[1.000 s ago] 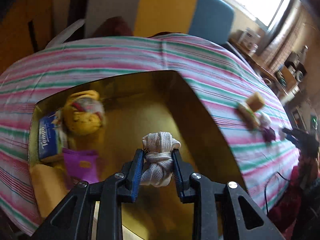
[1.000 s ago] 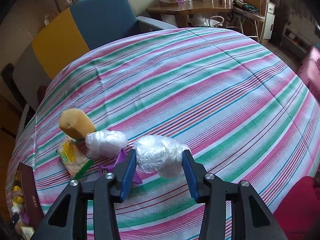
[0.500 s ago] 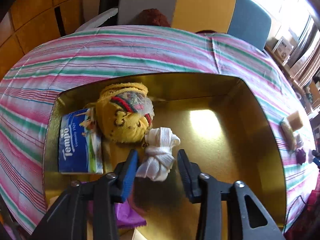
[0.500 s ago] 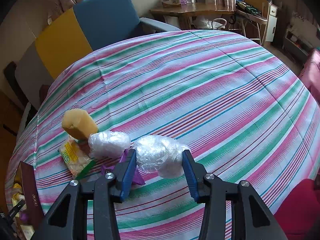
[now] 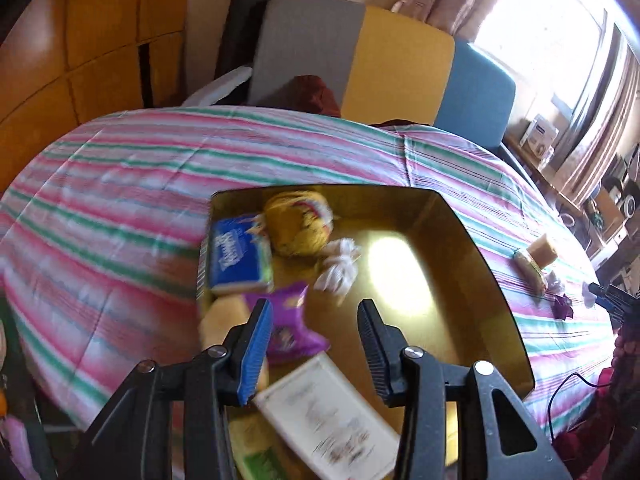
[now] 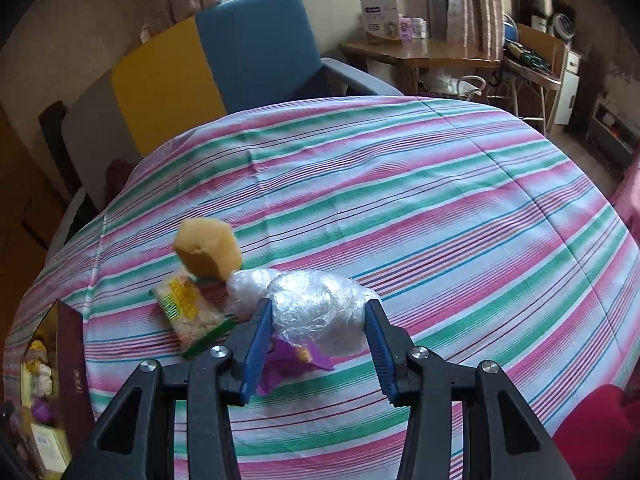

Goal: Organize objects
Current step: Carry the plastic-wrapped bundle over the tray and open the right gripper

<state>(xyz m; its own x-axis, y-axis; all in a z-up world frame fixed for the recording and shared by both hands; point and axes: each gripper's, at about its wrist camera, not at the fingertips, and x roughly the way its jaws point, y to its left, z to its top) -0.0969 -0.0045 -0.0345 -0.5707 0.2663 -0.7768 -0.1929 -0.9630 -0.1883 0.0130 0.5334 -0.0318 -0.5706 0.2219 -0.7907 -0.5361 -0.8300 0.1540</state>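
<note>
Covering the whole table, a striped cloth (image 6: 440, 208) in pink, green and white fills most of both views. Behind the table stands a chair (image 6: 256, 48) with grey, yellow and blue panels, and a window gives bright light. A wooden side table (image 6: 420, 52) with a box on it is at the far wall.

On the cloth sits a gold box (image 5: 492, 280), open at the top. Inside it lie a blue tissue pack (image 5: 236, 256), a yellow knitted item (image 5: 298, 224), a white knotted cloth (image 5: 338, 266), a purple packet (image 5: 288, 320) and a white card (image 5: 332, 412).

The left gripper (image 5: 316, 344) is above the box with its jaws apart and nothing between them; the knotted cloth lies free on the box floor.

The right gripper (image 6: 318, 340) is clamped on a clear plastic bundle (image 6: 316, 308). Just beside it on the cloth are a second plastic bundle (image 6: 248, 284), a yellow sponge (image 6: 208, 248), a snack packet (image 6: 188, 316) and a purple wrapper (image 6: 288, 364).
</note>
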